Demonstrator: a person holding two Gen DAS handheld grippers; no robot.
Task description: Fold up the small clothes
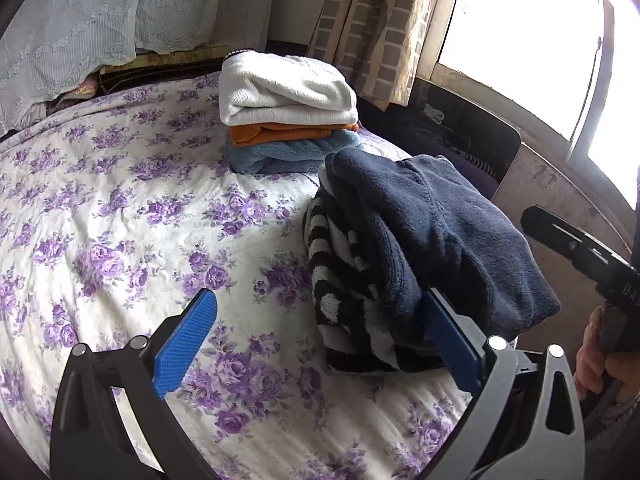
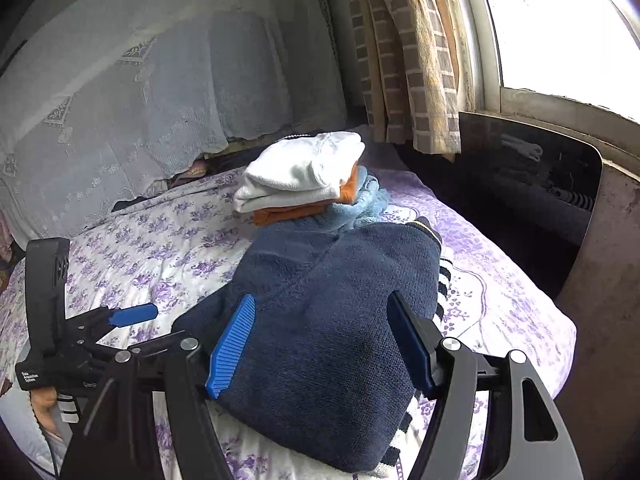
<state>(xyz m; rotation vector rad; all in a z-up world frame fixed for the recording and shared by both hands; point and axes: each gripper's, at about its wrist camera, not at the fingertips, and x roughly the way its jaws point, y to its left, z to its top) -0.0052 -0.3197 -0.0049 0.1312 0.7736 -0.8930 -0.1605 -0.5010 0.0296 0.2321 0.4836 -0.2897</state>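
Note:
A navy knit garment (image 1: pixel 436 232) lies folded on top of a black-and-white striped garment (image 1: pixel 344 280) on the floral bed sheet (image 1: pixel 120 220). It fills the middle of the right wrist view (image 2: pixel 332 328). My left gripper (image 1: pixel 320 320) is open, its right finger at the pile's near edge. My right gripper (image 2: pixel 320 340) is open above the navy garment, one finger on each side. Behind stands a stack of a white (image 1: pixel 284 92), an orange (image 1: pixel 288 134) and a light blue (image 1: pixel 280 152) folded garment.
A lace-covered headboard (image 1: pixel 72 40) is at the back left. A patterned curtain (image 1: pixel 380 28) and a bright window (image 1: pixel 520 40) are at the right. A dark panel (image 1: pixel 472 136) stands between the bed and the wall.

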